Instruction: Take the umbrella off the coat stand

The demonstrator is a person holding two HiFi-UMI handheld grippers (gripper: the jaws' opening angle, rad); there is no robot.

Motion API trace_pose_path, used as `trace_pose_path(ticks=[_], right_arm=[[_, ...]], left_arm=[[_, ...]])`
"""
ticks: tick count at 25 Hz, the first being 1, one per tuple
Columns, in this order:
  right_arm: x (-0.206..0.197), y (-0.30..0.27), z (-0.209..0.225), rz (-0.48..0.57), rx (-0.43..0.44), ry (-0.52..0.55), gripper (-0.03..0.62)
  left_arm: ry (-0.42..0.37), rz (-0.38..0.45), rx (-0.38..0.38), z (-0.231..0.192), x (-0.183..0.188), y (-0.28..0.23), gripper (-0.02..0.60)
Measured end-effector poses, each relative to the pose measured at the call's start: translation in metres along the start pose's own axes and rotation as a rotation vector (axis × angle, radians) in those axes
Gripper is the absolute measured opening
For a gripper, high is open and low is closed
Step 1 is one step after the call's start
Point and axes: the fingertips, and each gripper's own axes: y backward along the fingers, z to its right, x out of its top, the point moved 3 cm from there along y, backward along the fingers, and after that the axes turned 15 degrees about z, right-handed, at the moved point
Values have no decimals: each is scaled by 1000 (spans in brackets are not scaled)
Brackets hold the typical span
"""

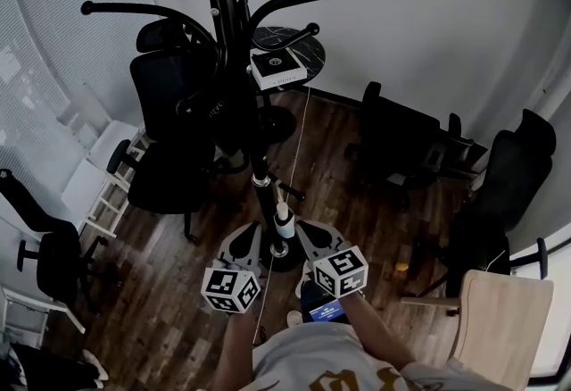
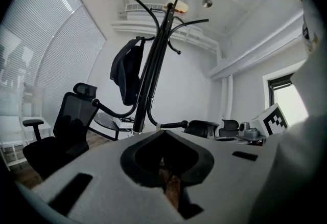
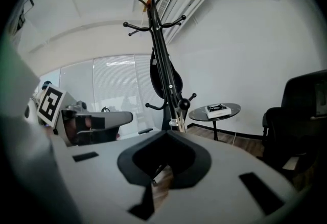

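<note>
The black coat stand (image 1: pixel 234 41) rises in the middle of the head view, its curved hooks spreading at the top. A slim black umbrella (image 1: pixel 268 193) seems to hang close along the pole, with a white end (image 1: pixel 284 225) low near the base. In the left gripper view the umbrella (image 2: pixel 147 90) runs beside the pole up to a pale piece (image 2: pixel 177 7). My left gripper (image 1: pixel 243 243) and right gripper (image 1: pixel 314 243) sit low on either side of the stand's base. Both are shut with nothing in them and point at the stand (image 3: pixel 162 64).
A dark bag (image 2: pixel 127 72) hangs from one hook. A black office chair (image 1: pixel 165 157) stands left of the stand, and a round table (image 1: pixel 290 50) with a book is behind it. More chairs (image 1: pixel 397 144) are at the right, and a wooden chair (image 1: pixel 500 318) is beside the person.
</note>
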Motion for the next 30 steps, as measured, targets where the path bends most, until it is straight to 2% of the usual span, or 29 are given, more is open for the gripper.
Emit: trace_pose_path(ticks=[7, 17, 30], right_arm=[[4, -12, 1, 12, 21, -4, 12], [-3, -15, 17, -1, -9, -27, 12], [-14, -36, 38, -44, 18, -13, 12]], left_arm=[[-18, -8, -5, -1, 0, -5, 20], [-24, -22, 3, -6, -6, -14, 20], [11, -51, -4, -18, -30, -50, 20]])
